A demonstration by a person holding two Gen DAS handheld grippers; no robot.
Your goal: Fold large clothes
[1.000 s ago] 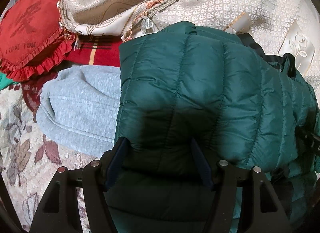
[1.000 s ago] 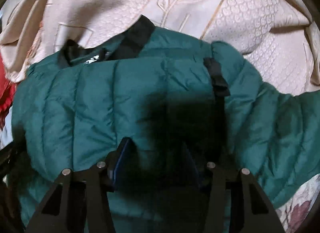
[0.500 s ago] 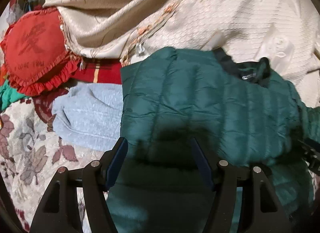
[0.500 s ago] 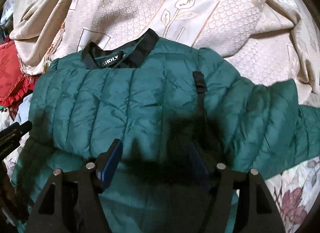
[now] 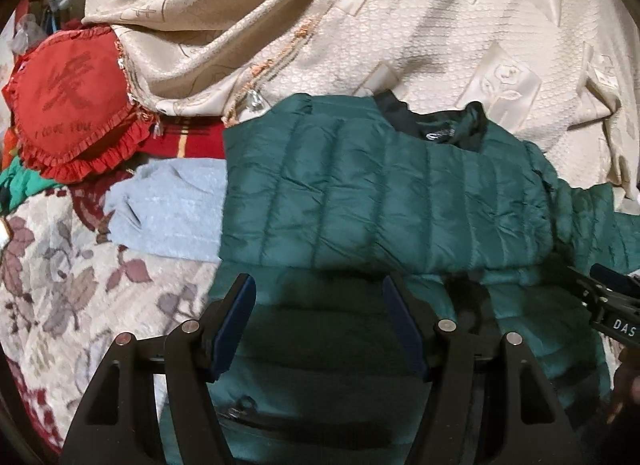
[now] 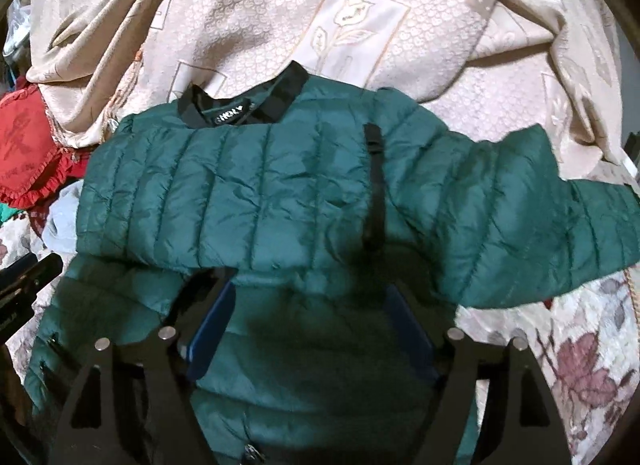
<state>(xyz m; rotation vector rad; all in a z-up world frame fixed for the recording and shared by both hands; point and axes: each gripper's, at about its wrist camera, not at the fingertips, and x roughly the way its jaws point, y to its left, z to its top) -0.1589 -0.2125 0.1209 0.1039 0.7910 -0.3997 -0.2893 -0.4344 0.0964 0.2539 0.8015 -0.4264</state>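
A dark green quilted puffer jacket (image 5: 384, 193) with a black collar (image 6: 244, 103) lies on the bed, its upper part folded down over the lower part. One sleeve (image 6: 532, 217) sticks out to the right. My left gripper (image 5: 318, 305) is open and empty above the jacket's lower left part. My right gripper (image 6: 310, 305) is open and empty above the lower middle. The right gripper's edge shows in the left wrist view (image 5: 612, 305).
A cream embossed bedspread (image 6: 360, 25) lies bunched behind the jacket. A red ruffled cushion (image 5: 72, 105) and a light grey garment (image 5: 168, 213) lie to the left. A floral cover (image 5: 60, 273) spreads beneath, also at the right (image 6: 580, 365).
Both grippers have pulled back and up from the jacket. Their jaws, earlier pressed into the fabric, now stand clear of it. More of the jacket shows, with the folded part resting in place.
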